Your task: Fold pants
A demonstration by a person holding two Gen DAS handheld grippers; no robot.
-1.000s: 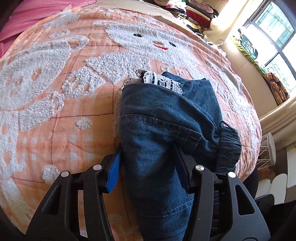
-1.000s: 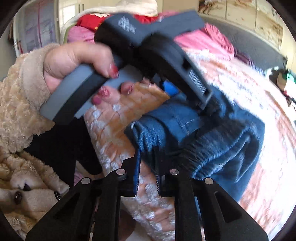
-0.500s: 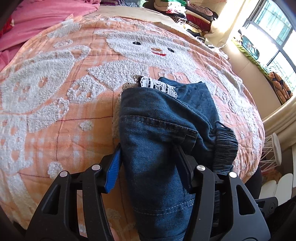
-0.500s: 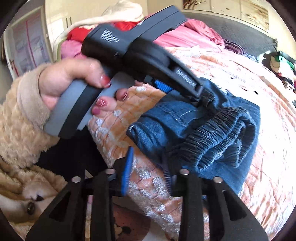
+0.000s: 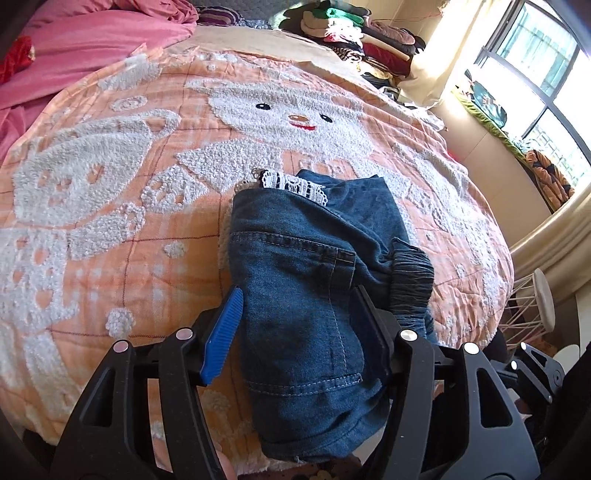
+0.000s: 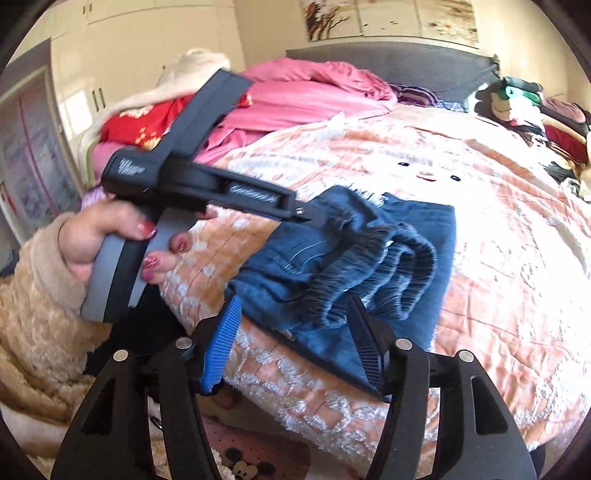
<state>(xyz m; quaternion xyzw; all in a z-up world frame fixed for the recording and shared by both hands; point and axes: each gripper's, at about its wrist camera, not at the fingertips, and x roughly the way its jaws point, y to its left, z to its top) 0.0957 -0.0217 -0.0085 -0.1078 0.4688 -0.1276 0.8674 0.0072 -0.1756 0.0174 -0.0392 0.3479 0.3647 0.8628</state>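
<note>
**Both tongs spread over the folded jeans at the bed's near edge**

The left gripper [image 5: 295,332] points steeply down at the folded jeans [image 5: 306,295], which fill the lower centre of its frame. Its jaws have just been opening and now stand spread, one on each side of the denim bundle. The blue pad on the left is clear of the cloth; the dark pad on the right lies along the fold's side, and whether it still touches cannot be told. In the right wrist view this same tool shows at centre left, gripped by the left hand [image 6: 122,251] in a fluffy tan sleeve [image 6: 40,317], its tip over the far end of the jeans.

The right gripper [image 6: 295,343] sits at the bottom centre of its frame, tilted down at the gathered waistband [image 6: 373,273]. Its jaws have just been opening and stand spread; the waistband end lies just beyond and between them, not pinched.

The jeans lie on an orange quilt [image 5: 110,221] with a white snowman pattern, close to the bed's near edge, a strip of white lace [image 5: 291,184] peeking out at the far end. Bare quilt runs wide across the left and upper parts of the left wrist frame. A pink blanket [image 5: 74,48] is bunched at upper left, stacked clothes [image 5: 354,33] at top centre, a window [image 5: 546,74] at upper right.
</note>
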